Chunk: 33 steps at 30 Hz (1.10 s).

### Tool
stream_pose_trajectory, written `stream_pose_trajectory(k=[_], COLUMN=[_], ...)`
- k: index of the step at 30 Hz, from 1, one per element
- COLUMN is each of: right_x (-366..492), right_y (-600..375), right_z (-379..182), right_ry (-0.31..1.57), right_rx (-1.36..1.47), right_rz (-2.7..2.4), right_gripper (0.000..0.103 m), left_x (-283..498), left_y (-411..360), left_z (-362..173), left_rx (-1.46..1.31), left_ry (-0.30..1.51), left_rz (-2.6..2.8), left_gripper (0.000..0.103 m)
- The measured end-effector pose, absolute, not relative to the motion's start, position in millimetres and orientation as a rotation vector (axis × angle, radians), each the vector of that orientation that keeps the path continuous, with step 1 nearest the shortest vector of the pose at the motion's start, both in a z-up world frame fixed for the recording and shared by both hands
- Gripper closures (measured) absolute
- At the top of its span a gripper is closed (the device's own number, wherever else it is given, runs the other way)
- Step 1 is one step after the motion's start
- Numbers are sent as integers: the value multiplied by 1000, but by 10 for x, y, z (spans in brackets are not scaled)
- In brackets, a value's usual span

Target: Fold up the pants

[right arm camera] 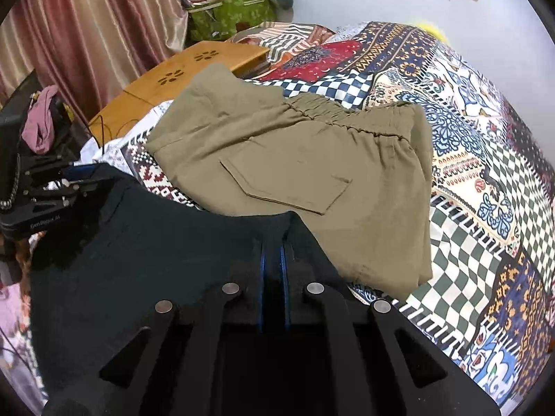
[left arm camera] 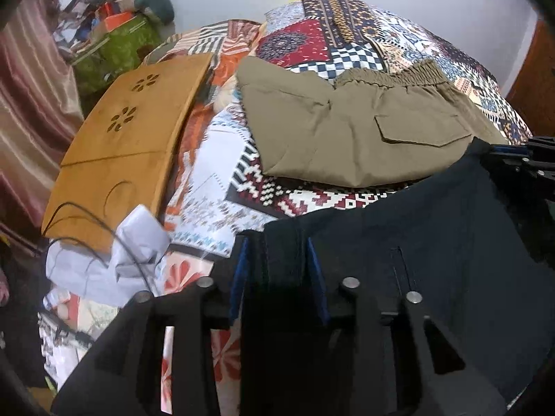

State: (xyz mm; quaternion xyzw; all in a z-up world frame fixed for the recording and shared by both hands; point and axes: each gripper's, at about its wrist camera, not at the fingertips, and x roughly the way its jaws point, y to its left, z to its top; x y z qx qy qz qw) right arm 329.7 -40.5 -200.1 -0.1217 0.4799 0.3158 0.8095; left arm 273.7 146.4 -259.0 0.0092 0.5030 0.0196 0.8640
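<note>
Dark navy fabric: that's the pants I'm working, draped between both grippers at the near edge of the bed, on the patterned bedspread.

Right gripper: jaws nearly together, blue pads pinching a thin fold of the dark cloth. Reads as a real grip in the right wrist view.

Left gripper: jaws stand a bit wider, with a bunched strip of the same cloth running up between the blue pads. I judge the pads are pressing on it, but dark fabric on black fingers makes the contact hard to read.

Geometry that matters: the held edge runs gripper to gripper, roughly across the near side of the bed, and the rest of the dark pants hangs or lies below and towards me, mostly out of frame. Each wrist camera catches the other gripper at its side margin, so the two hands are near one another along that edge.

Khaki pants already lie folded just beyond the dark pair, waistband away from me, pocket flap up. The dark cloth's far edge overlaps their near edge in both views. Wooden lap tray sits well off to the left.

My read: next fold goes forward, away from me, and risks dragging the khaki stack. Both hands are equally near, so move them together.
</note>
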Motion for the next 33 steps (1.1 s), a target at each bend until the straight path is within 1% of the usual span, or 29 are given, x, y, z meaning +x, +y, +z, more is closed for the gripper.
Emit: stream_pose_trajectory(k=[2, 3, 5, 7, 8, 9, 10, 11, 15, 16, 19, 24, 29, 33], right_x=[3242, 3219, 3126, 3026, 2948, 2887, 2806, 2692, 2412, 2334, 2083, 1676, 1335, 1102], right_y=[-478, -517, -648, -790, -901, -981, -1083, -1231, -1699, -1820, -2204, -2847, -3442, -3773], right_z=[-1885, -1843, -1662, -1505, -1406, -1337, -1263, -1175, -995, -967, -905, -961, -1216, -1415], right_ry=[1012, 1001, 966, 933, 911, 895, 872, 847, 813, 805, 783, 780, 845, 887], right_rx=[-254, -251, -239, -222, -213, -209, -207, -202, -159, -145, -116, -63, 31, 98], right_rz=[669, 667, 657, 646, 631, 616, 598, 576, 504, 482, 399, 226, 61, -34], right_gripper=[79, 78, 77, 76, 73, 67, 65, 64, 64, 64, 63, 56, 56, 56], left_x=[2674, 2625, 2530, 2390, 2322, 2236, 2160, 2080, 1833, 1765, 1591, 1424, 1374, 1366], left_y=[1492, 1512, 1532, 1534, 1532, 1525, 1521, 1513, 1497, 1495, 1506, 1525, 1541, 1500], left_z=[-2481, -2396, -2241, -2055, -1974, -1881, -1809, -1744, -1635, -1640, -1746, -2089, -2361, -2509], left_rx=[2, -6, -15, -16, -15, -18, -24, -30, -52, -59, -91, -170, -251, -249], left_ry=[1042, 1031, 1004, 963, 946, 926, 908, 894, 882, 883, 898, 984, 1047, 1084], left_rz=[43, 46, 50, 48, 48, 48, 50, 51, 56, 60, 71, 75, 89, 111], left_gripper=[67, 66, 60, 58, 55, 52, 48, 46, 46, 45, 38, 38, 38, 38])
